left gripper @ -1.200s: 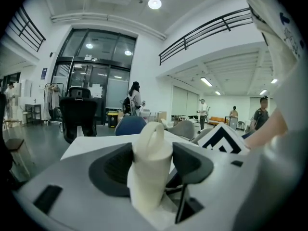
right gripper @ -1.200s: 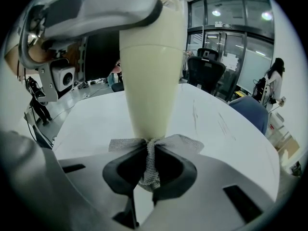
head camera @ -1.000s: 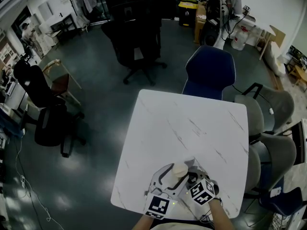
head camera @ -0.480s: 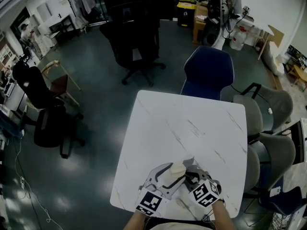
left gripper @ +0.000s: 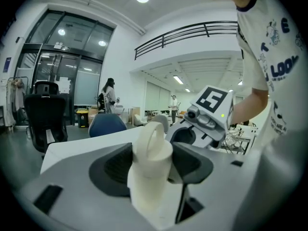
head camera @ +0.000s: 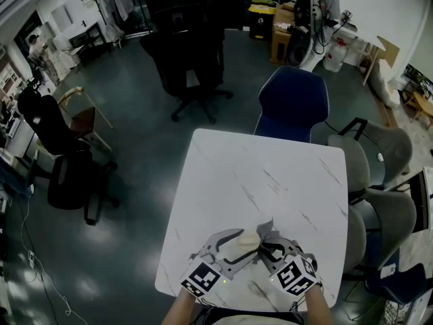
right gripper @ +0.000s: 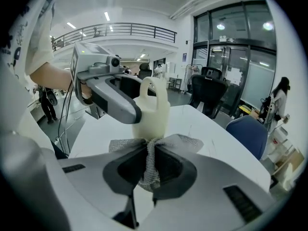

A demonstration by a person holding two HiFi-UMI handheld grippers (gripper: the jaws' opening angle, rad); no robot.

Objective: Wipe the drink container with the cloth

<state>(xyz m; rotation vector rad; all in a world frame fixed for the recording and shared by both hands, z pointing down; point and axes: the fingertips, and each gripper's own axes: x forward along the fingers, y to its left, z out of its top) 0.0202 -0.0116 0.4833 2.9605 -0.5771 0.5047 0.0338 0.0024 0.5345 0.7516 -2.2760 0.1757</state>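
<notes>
Head view shows both hands low at the near edge of the white marbled counter (head camera: pixel 270 175), with the grippers angled inward so that their tips meet in a V. The left gripper (left gripper: pixel 151 167) lies close to level. Its jaws are spread wide and clamped on the body of the drink container (left gripper: pixel 153 148), a cream plastic bottle with a loop handle on its cap. The bottle stands roughly upright between the two grippers, over the counter's near part. The right gripper (right gripper: pixel 150 166) tilts downward, its jaws closed on a pinched fold of grey mesh cloth (right gripper: pixel 185 142). The cloth's free ends fan out right at the bottle's lower side. Beyond the counter's far edge stands a blue chair (head camera: pixel 295 100).
</notes>
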